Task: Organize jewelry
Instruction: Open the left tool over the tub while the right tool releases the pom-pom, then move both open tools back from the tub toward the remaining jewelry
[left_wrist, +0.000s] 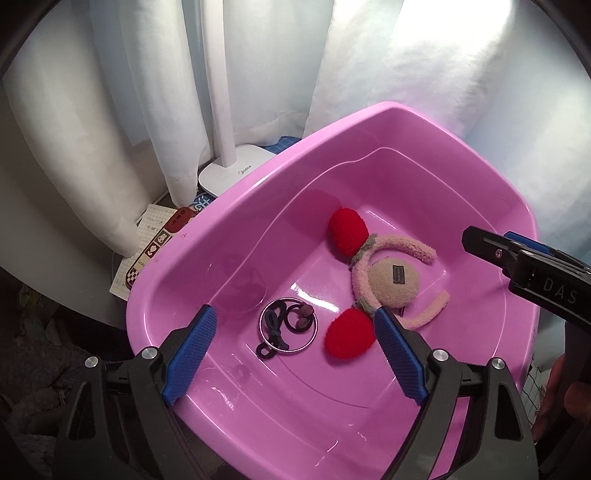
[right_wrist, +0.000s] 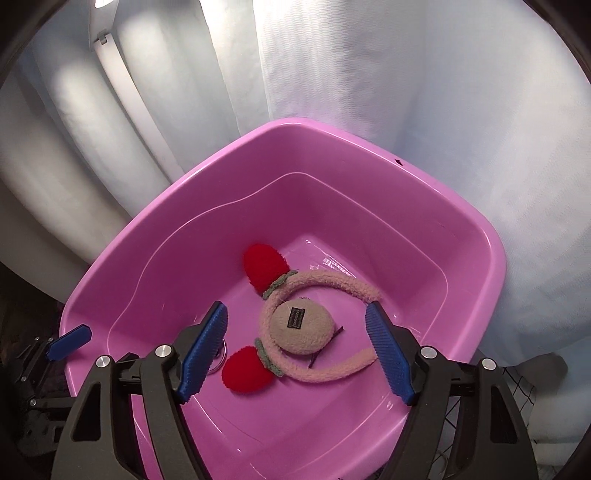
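A pink plastic basin (left_wrist: 236, 206) holds a fuzzy pink headband (left_wrist: 395, 247) with two red pompoms, a beige plush puff (left_wrist: 393, 282), a silver ring (left_wrist: 288, 330) and dark hair ties (left_wrist: 275, 328). My left gripper (left_wrist: 295, 325) is open and empty above the basin's near side, over the ring and hair ties. My right gripper (right_wrist: 297, 321) is open and empty above the basin (right_wrist: 369, 155), with the headband (right_wrist: 332, 284) and puff (right_wrist: 301, 328) between its fingers. A dark hairpin (right_wrist: 327, 347) lies under the puff. The right gripper also shows in the left wrist view at the right (left_wrist: 491, 247).
White curtains (left_wrist: 110, 92) hang behind the basin. A white lamp base (left_wrist: 236, 170) with its pole stands at the back left. A patterned card or booklet (left_wrist: 147, 251) lies left of the basin. A grid-patterned cloth (right_wrist: 517, 391) shows at the right.
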